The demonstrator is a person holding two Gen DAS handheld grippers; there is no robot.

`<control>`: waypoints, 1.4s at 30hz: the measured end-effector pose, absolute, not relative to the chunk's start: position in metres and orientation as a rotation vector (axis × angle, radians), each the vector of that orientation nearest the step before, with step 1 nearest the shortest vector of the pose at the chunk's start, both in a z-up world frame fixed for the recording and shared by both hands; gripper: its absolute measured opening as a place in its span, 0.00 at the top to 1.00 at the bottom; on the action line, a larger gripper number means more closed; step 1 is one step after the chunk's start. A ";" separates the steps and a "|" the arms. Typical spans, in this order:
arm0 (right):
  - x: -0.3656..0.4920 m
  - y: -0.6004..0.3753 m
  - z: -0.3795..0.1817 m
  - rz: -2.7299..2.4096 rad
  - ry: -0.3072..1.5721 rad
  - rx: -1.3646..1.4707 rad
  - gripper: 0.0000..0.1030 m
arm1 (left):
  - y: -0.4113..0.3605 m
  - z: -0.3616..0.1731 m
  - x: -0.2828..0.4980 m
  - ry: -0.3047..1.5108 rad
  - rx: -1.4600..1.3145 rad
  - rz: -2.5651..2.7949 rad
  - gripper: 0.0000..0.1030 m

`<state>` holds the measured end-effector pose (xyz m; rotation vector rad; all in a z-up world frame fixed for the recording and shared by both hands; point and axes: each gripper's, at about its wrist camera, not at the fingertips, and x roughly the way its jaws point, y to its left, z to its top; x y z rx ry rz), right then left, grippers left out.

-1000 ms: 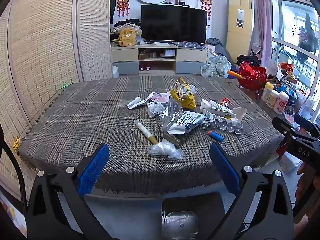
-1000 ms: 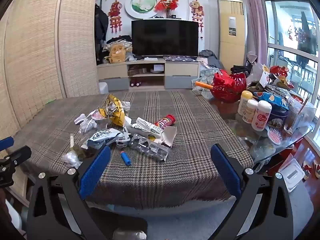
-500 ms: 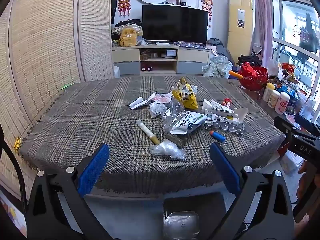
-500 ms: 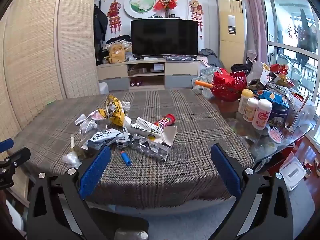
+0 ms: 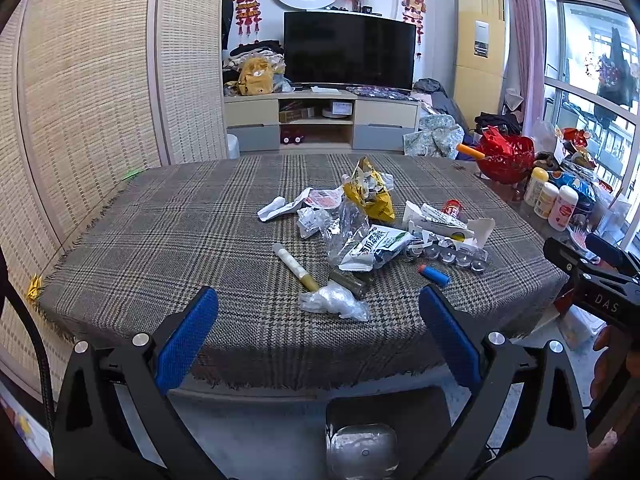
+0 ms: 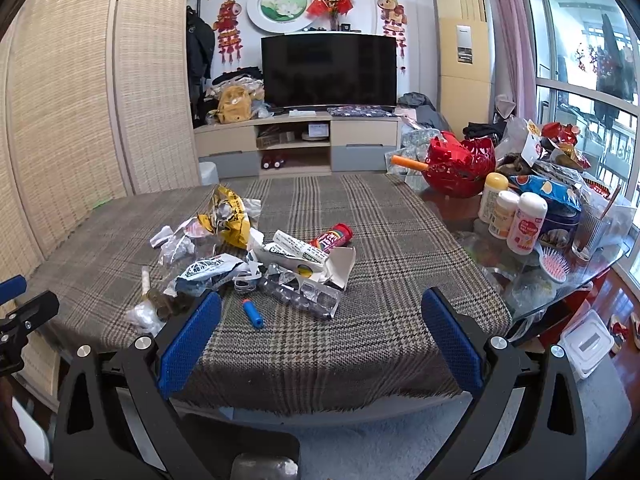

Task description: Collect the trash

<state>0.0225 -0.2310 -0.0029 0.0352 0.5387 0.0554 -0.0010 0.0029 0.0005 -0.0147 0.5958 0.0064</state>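
Both grippers hover off the near edge of the desk (image 5: 160,240), which wears a woven plaid cloth with a frayed fringe. The left gripper (image 5: 318,332) has its jaws spread wide and empty; the right gripper (image 6: 320,336) is just as wide, holding nothing. The trash sits in a loose heap toward the middle of the desk: a crinkled yellow bag (image 5: 370,196) torn open, a glossy white-and-green wrapper (image 5: 376,246), a clear plastic blister tray (image 6: 304,296) with rounded pockets, a torn cardboard box (image 6: 312,258), a red cylindrical tube (image 6: 332,238) on its side. Nearest the edge lie a knotted clear plastic wad (image 5: 334,304), a stick (image 5: 294,266) and a small blue cap (image 5: 434,274).
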 end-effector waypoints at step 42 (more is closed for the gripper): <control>0.024 -0.229 -0.002 0.063 0.566 0.038 0.03 | 0.004 0.002 -0.001 0.590 -0.006 0.009 0.08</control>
